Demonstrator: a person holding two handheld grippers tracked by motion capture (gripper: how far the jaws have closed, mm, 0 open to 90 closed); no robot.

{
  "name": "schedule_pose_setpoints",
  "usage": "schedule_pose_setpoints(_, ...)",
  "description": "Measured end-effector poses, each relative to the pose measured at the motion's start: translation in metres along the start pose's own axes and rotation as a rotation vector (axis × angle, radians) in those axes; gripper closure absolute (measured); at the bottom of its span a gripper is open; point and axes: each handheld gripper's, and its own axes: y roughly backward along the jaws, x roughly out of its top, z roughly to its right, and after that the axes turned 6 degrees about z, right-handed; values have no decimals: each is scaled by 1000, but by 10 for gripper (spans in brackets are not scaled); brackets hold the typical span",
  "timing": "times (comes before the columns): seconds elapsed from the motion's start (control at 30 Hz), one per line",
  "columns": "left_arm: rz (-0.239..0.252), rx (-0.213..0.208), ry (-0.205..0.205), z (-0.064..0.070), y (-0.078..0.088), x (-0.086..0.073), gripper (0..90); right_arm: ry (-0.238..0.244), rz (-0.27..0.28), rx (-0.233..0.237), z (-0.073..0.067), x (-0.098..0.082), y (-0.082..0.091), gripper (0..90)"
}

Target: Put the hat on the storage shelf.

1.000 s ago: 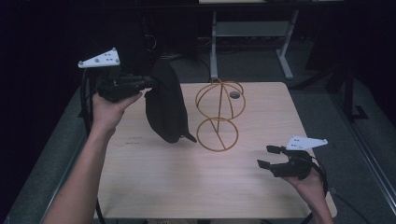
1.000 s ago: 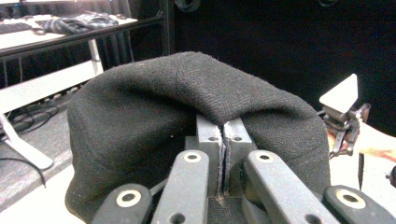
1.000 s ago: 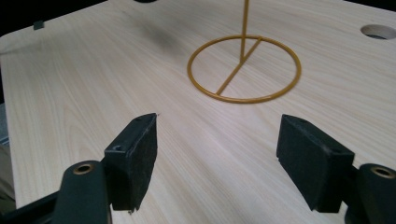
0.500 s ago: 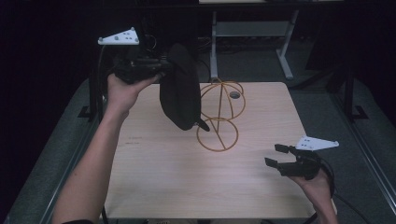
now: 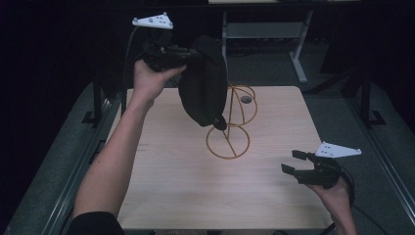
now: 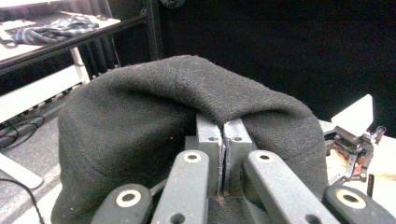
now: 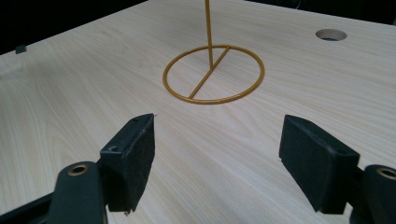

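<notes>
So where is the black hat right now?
In the high view, the black hat hangs from the left tongs, up over the gold wire stand, at the table's far-left side.

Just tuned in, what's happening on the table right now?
The left gripper is clamped shut on a fold of a dark knit hat, holding it up in the air above the gold wire stand that sits mid-table. The hat hangs beside the stand's upper loops and is not on it yet. The right gripper hovers low over the near right part of the wooden table, jaws wide open and holding nothing, pointed toward the stand's ring base.
</notes>
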Motion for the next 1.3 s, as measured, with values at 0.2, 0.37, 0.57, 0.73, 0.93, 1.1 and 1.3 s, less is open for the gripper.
schedule_pose_setpoints(0.2,-46,-11,-10,2,-25,6,884,-11,7,-2,1,-1,1,261)
schedule_pose_setpoints(0.37,-91,-33,-14,2,-51,7,884,-10,3,3,1,-1,0,261)
schedule_pose_setpoints(0.57,-166,-58,-14,4,-86,2,883,-12,6,8,2,-2,-1,261)
schedule_pose_setpoints(0.73,-234,-87,10,6,-118,-10,882,-21,6,11,3,-3,-1,261)
schedule_pose_setpoints(0.93,-325,-115,42,11,-153,-20,726,-20,1,17,2,-4,-2,261)
schedule_pose_setpoints(1.1,-343,-108,33,15,-157,-21,656,-24,13,17,2,-4,-1,261)
schedule_pose_setpoints(1.3,-354,-94,31,16,-152,-19,600,-26,0,21,2,-5,-4,258)
